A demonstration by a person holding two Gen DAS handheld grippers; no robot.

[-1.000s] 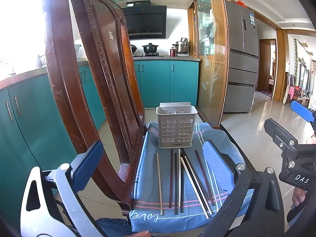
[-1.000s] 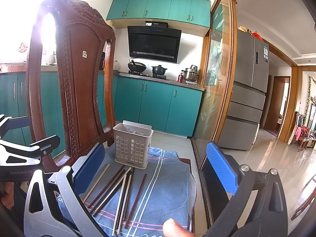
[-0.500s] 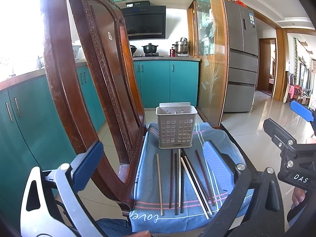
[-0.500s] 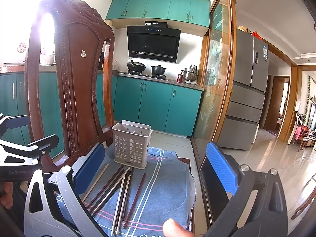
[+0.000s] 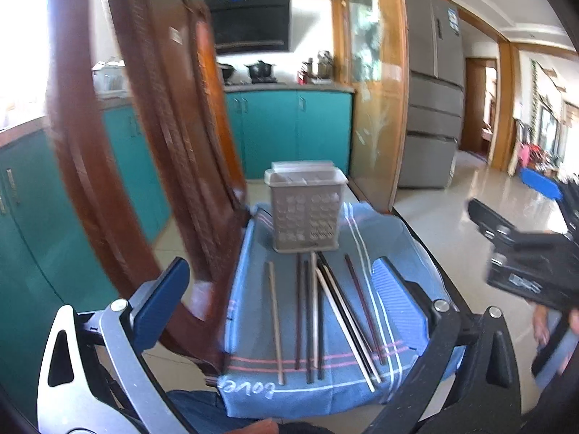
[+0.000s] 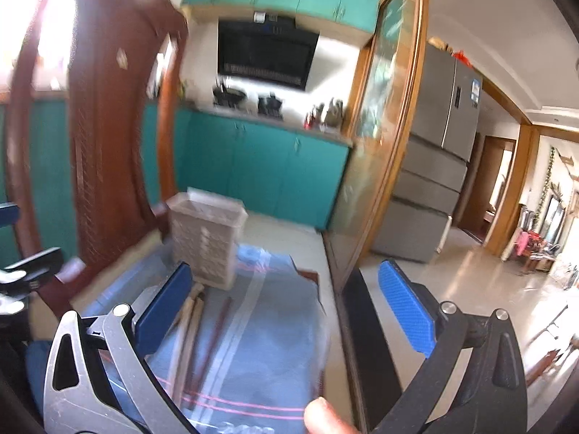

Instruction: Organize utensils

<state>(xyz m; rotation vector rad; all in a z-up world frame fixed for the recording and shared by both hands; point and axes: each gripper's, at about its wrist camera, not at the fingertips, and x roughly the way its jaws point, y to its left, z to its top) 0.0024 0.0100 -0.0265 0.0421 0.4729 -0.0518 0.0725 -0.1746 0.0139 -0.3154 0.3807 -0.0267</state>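
Blue cloth [image 5: 253, 325]; fingers [image 5: 161, 302] spread, empty

- My right wrist view is smearing badly: the chopsticks [image 6: 195, 329] on the blue cloth [image 6: 267, 325] are running into streaks, so I am not counting them there.
- The right gripper's near finger [image 6: 163, 311] is covering the chopsticks' near ends.
- The holder [image 6: 208, 238] is blurring; its compartments are not resolving.
- In the left wrist view, the wooden chair back [image 5: 155, 137] is streaking and running off the top edge.
- The right gripper [image 5: 521, 260] is being cut off by the right edge there, so its jaws are not showing.
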